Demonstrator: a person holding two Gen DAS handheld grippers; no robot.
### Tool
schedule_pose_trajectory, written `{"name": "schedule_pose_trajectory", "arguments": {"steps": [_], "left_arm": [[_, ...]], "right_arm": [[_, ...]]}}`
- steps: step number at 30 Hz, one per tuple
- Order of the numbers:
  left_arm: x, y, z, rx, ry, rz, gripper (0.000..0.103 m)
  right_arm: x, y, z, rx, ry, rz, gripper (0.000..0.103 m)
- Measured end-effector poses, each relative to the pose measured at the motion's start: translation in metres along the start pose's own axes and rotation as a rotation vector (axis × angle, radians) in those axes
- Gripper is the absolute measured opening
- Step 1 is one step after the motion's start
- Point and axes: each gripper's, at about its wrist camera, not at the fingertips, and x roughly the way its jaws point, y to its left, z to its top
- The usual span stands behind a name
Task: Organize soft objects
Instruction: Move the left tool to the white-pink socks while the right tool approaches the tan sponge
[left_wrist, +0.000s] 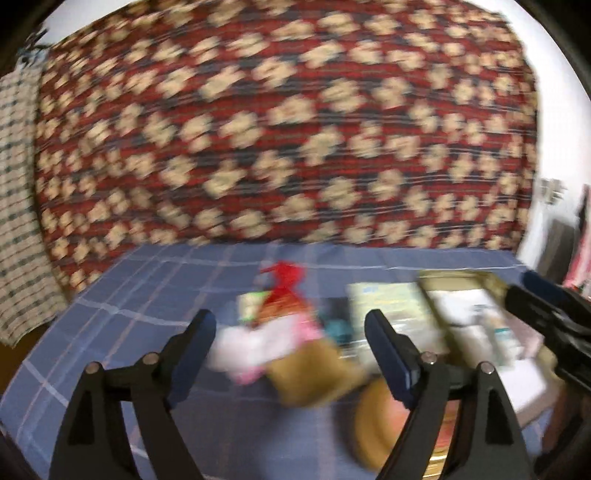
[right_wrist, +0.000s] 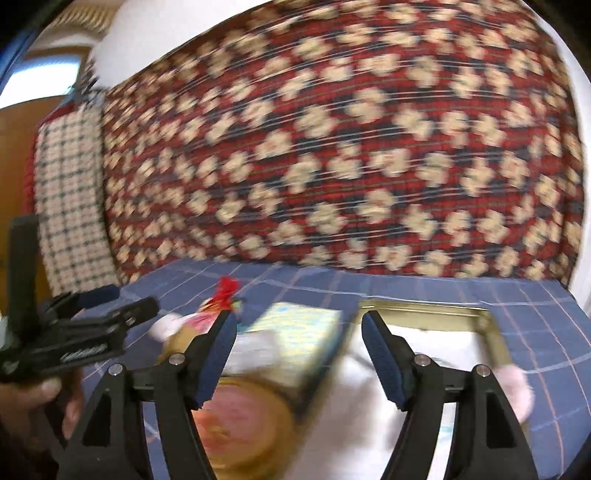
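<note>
Both views are motion-blurred. A pile of soft toys lies on the blue checked sheet (left_wrist: 110, 314): a red-topped toy (left_wrist: 284, 277), a pink and white plush (left_wrist: 266, 343) and a tan plush (left_wrist: 314, 380). My left gripper (left_wrist: 291, 354) is open and empty, hovering over this pile. My right gripper (right_wrist: 295, 354) is open and empty above a gold-rimmed box (right_wrist: 491, 325) with white soft things (right_wrist: 351, 424) inside. The red-topped toy (right_wrist: 225, 291) sits to its left. The right gripper shows at the left view's right edge (left_wrist: 546, 314); the left gripper shows at the right view's left (right_wrist: 85, 332).
A red quilt with cream flowers (left_wrist: 277, 122) rises behind the sheet. A checked cloth (right_wrist: 70, 199) hangs at the left. A printed flat pack (right_wrist: 295, 328) lies between toys and box. A round tan and pink thing (right_wrist: 236, 421) lies below the fingers.
</note>
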Motion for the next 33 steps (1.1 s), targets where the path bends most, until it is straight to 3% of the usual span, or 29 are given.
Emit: {"name": "schedule_pose_trajectory", "arguments": {"steps": [4, 12, 22, 28, 33], "left_arm": [[0.016, 0.049, -0.006, -0.071, 0.047, 0.111, 0.084], [0.036, 0.098, -0.027, -0.131, 0.131, 0.182, 0.084], [0.037, 0.129, -0.039, -0.186, 0.161, 0.187, 0.088], [0.040, 0.130, -0.044, -0.197, 0.167, 0.160, 0.089], [0.042, 0.128, -0.048, -0.201, 0.174, 0.143, 0.090]], "right_arm": [[0.026, 0.049, 0.002, -0.078, 0.078, 0.073, 0.072], [0.075, 0.117, -0.007, -0.210, 0.225, 0.124, 0.072], [0.112, 0.152, -0.023, -0.359, 0.361, 0.032, 0.072], [0.121, 0.155, -0.025, -0.412, 0.393, -0.058, 0.072], [0.117, 0.151, -0.025, -0.397, 0.365, -0.053, 0.072]]}}
